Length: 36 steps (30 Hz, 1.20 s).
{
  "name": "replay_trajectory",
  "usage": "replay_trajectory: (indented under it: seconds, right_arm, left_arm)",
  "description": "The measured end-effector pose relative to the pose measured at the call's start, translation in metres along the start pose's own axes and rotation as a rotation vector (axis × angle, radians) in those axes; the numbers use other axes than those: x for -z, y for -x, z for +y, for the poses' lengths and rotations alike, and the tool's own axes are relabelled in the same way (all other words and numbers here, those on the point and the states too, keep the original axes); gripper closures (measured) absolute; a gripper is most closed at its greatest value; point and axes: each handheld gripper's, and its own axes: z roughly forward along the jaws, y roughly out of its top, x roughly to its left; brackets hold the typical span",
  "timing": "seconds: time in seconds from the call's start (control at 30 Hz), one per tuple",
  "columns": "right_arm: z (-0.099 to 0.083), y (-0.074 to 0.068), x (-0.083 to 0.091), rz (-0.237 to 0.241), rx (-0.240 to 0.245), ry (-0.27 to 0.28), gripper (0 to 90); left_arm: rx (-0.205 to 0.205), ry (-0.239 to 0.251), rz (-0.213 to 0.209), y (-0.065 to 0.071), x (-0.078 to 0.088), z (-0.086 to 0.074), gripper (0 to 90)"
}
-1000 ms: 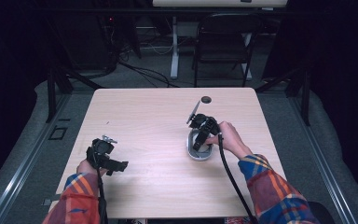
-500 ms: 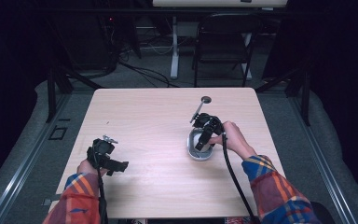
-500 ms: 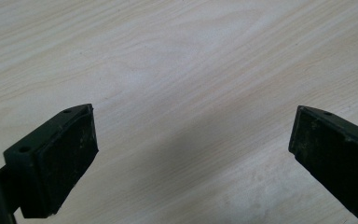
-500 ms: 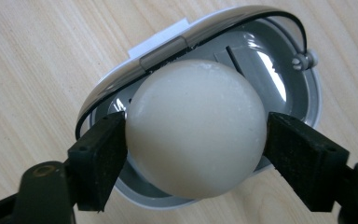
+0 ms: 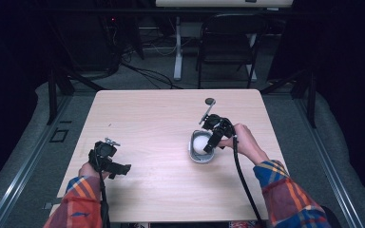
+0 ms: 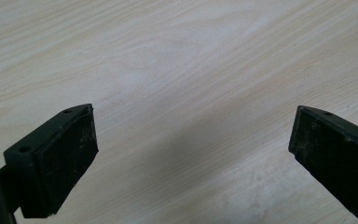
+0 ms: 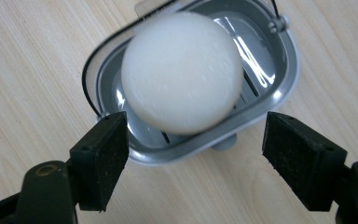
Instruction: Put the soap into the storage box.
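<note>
A person sits at the near edge of a pale wooden table [image 5: 161, 123] with a gripper in each hand. The right gripper [image 5: 209, 146] hovers over a small grey dish [image 5: 200, 160] that stands on the right half of the table, roughly midway between its near and far edges. A white ball [image 5: 199, 144] lies in that dish. In the right gripper view the ball [image 7: 182, 70] covers most of the dish's slotted floor, and the dish's rim [image 7: 284, 74] shows around it. The right gripper [image 7: 196, 135] has its jaws apart, one to each side of the near rim, with neither pad pressing on the ball or the dish.

The left gripper [image 5: 119, 168] rests low at the near left of the table, well apart from the dish. In the left gripper view its jaws stand wide apart [image 6: 193, 135] over bare wood [image 6: 168, 56], with nothing between them.

A thin metal utensil with a dark round head [image 5: 210, 101] lies just beyond the dish, toward the far right. A folding chair [image 5: 225, 47] stands on the floor beyond the far edge.
</note>
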Motion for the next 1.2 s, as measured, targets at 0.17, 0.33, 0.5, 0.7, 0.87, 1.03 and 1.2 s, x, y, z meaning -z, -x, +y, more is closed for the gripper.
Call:
replay_trajectory:
  seconds: [0.17,0.33,0.5,0.7,0.87,1.03,1.2]
  right_arm:
    - [-0.011,0.002,0.007,-0.009,-0.011,0.020,21.8]
    - [-0.018,0.003,0.014,-0.018,-0.008,0.028,19.7]
    - [-0.022,0.000,0.022,-0.036,0.002,0.034,14.7]
    - [-0.032,-0.002,0.034,-0.060,0.002,0.057,13.3]
    - [-0.045,-0.004,0.038,-0.069,-0.005,0.075,6.9]
    - [-0.060,-0.004,0.039,-0.095,-0.005,0.047,4.3]
    - [-0.076,-0.002,0.044,-0.123,-0.018,0.036,3.1]
  left_arm:
    - [-0.003,-0.005,-0.001,0.000,0.000,0.000,1.1]
    - [-0.003,-0.002,0.000,0.000,0.000,0.000,1.1]
    - [0.001,0.001,0.000,0.000,0.000,0.000,1.0]
    - [-0.001,0.000,0.001,0.000,0.000,0.000,1.0]
    - [-0.002,-0.001,0.002,0.001,0.000,0.000,1.0]
    - [-0.001,-0.001,0.005,0.001,0.000,0.000,1.0]
    - [-0.002,0.002,0.010,0.001,0.000,0.001,0.9]
